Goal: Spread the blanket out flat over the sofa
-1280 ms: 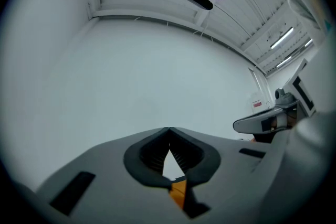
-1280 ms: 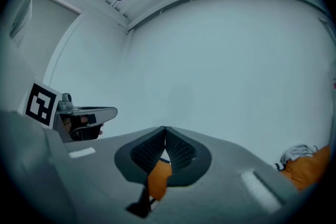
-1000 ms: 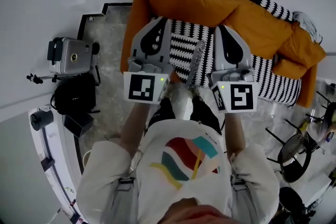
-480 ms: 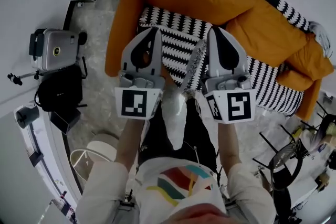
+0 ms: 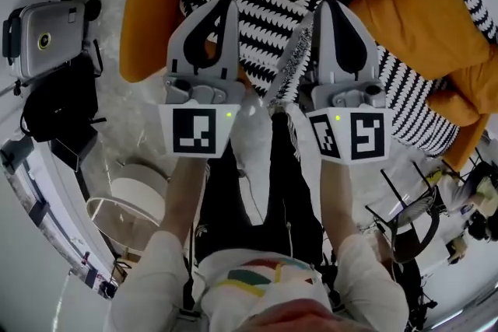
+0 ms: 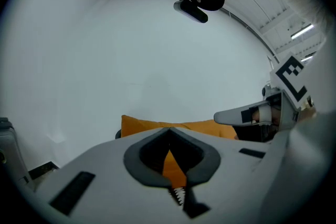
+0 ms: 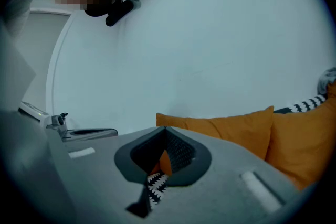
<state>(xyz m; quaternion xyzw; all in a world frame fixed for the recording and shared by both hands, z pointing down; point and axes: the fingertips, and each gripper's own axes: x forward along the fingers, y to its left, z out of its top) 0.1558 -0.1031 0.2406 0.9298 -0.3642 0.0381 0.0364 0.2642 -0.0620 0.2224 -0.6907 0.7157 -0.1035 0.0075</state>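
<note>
An orange sofa (image 5: 144,19) fills the top of the head view, with orange back cushions (image 5: 424,19). A black-and-white zigzag blanket (image 5: 264,0) lies over its seat and runs off to the right. My left gripper (image 5: 225,2) and right gripper (image 5: 327,5) hang side by side just above the seat's front, both pointing at the backrest. Both are shut. A raised fold of the blanket's edge (image 5: 289,70) stands between them beside the right one. A strip of zigzag cloth (image 7: 156,186) shows in the right gripper's slit, and a smaller bit (image 6: 179,195) in the left's.
On the floor to the left are a silver case (image 5: 43,27), a black bag (image 5: 58,105) and a white round bin (image 5: 128,202). Black wire-framed furniture (image 5: 405,221) stands at the right. A plain white wall rises behind the sofa.
Both grippers have dropped together toward the sofa seat, and the sofa now looks larger and closer. The jaws have stayed shut.
</note>
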